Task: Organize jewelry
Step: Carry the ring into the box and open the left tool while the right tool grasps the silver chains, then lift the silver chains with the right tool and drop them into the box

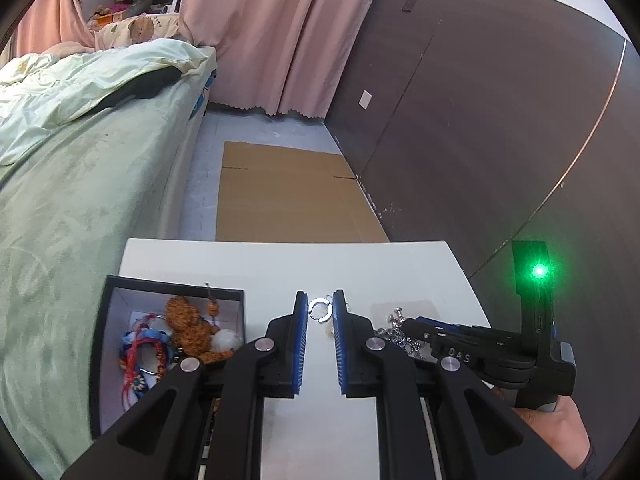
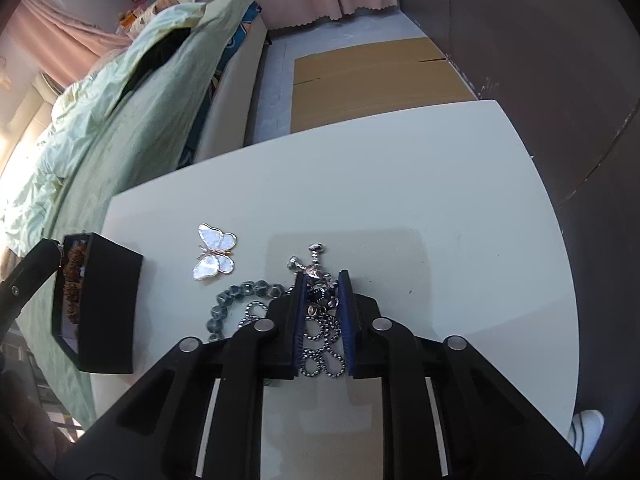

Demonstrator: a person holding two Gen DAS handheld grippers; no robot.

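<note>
In the left wrist view my left gripper (image 1: 320, 304) is open, its tips either side of a small silver hoop (image 1: 319, 309) on the white table (image 1: 280, 264). A black jewelry box (image 1: 116, 304) at the left holds orange beads (image 1: 188, 324) and red cords (image 1: 140, 352). In the right wrist view my right gripper (image 2: 322, 280) has its jaws partly closed around a pile of silver chain jewelry (image 2: 320, 304); whether they grip it is unclear. A butterfly brooch (image 2: 214, 252) and grey bead bracelet (image 2: 236, 296) lie left of it. The box (image 2: 100, 304) is further left.
A bed with green bedding (image 1: 60, 160) runs along the table's left. Flat cardboard (image 1: 288, 192) lies on the floor beyond the table. A dark wall (image 1: 480, 120) stands at the right. Pink curtains (image 1: 280, 20) hang behind.
</note>
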